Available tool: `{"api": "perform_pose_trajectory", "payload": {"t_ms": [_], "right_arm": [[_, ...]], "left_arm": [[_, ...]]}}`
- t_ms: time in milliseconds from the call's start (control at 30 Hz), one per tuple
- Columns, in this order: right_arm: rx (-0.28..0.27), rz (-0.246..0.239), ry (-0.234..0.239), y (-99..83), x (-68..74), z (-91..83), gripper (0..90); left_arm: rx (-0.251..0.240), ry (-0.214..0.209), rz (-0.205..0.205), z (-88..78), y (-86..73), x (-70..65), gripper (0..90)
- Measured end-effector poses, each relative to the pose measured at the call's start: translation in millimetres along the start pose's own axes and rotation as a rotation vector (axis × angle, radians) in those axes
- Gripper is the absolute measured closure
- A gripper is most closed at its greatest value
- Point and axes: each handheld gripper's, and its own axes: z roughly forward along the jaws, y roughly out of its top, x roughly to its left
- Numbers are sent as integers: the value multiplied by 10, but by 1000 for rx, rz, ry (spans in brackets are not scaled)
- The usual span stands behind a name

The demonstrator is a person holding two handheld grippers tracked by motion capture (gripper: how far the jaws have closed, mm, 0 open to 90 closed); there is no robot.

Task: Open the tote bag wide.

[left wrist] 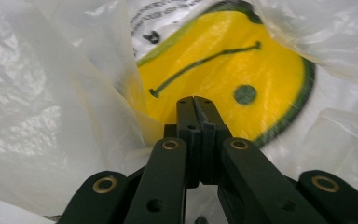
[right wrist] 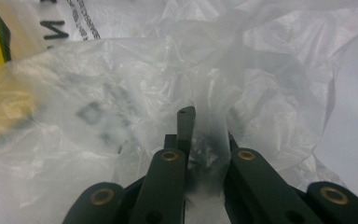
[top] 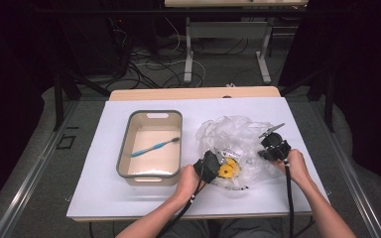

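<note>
A crumpled clear plastic bag [top: 238, 131] with black print and a yellow smiley face [top: 228, 169] lies on the white table cover, right of centre. My left gripper [top: 219, 166] is at the bag's near left edge. In the left gripper view its jaws are pressed together [left wrist: 196, 100] over the smiley face [left wrist: 233, 70], with a fold of film [left wrist: 98, 93] drawn in at their left side. My right gripper [top: 265, 153] is at the bag's right edge, shut [right wrist: 196, 116] on the film [right wrist: 214, 135], which drapes over one jaw.
A grey-rimmed cream basin [top: 124, 148] stands left of the bag with a blue toothbrush [top: 154, 147] lying in it. The white cover [top: 104, 198] ends near the table's front edge. Cables and table legs lie on the floor beyond the far edge.
</note>
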Motion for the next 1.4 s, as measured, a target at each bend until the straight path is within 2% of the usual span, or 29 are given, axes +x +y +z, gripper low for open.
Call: {"api": "perform_pose_trajectory", "payload": {"t_ms": [33, 100, 200, 233, 267, 367, 433, 533, 567, 600, 667, 833, 933, 1000, 1033, 1133, 1200, 1267, 1400], "right_arm": [[-10, -14, 12, 16, -11, -13, 879], [-30, -16, -5, 51, -20, -36, 869], [-57, -22, -6, 80, -62, -45, 853], [-53, -22, 10, 79, -63, -42, 837], [-48, -22, 7, 77, -62, -29, 816], [-59, -13, 11, 68, -41, -87, 730], [-84, -17, 25, 56, -37, -188, 654], [-126, -20, 33, 22, -39, -356, 533], [-146, -30, 42, 7, -52, -399, 495], [-148, -10, 44, -13, -45, -458, 457], [-165, -9, 68, -43, -50, -531, 374], [-188, -2, 100, -110, -21, -670, 249], [-197, 3, 129, -122, 9, -731, 208], [-208, 7, 138, -129, 20, -776, 191], [-225, 16, 156, -130, 20, -801, 188], [-235, 36, 181, -144, 6, -869, 168], [-235, 41, 186, -160, -1, -893, 155], [-230, 40, 191, -176, -14, -916, 136], [-238, 58, 209, -201, -52, -971, 89]], "left_arm": [[-3, -11, -3, -14, -13, -14, 900], [-4, -29, -10, -44, -25, -47, 900], [-13, -22, -12, -85, -25, -92, 900], [-19, -20, -8, -95, -20, -92, 900], [-35, -17, -25, -102, -18, -99, 899], [-52, -22, -31, -173, -6, -72, 770], [-62, -26, -45, -244, 4, -60, 639], [-84, -40, -41, -380, 18, -34, 496], [-89, -42, -41, -429, 22, -24, 465], [-99, -53, -41, -475, 23, -14, 434], [-110, -60, -50, -564, 19, 2, 370], [-128, -76, -52, -783, -42, 60, 300], [-111, -90, -48, -888, -108, 138, 235], [-118, -97, -53, -947, -150, 183, 210], [-118, -85, -42, -982, -158, 216, 199], [-131, -94, -55, -1114, -172, 331, 174], [-144, -84, -66, -1196, -191, 424, 168], [-141, -55, -65, -1265, -229, 521, 163], [-117, -8, -82, -1334, -358, 739, 158]]}}
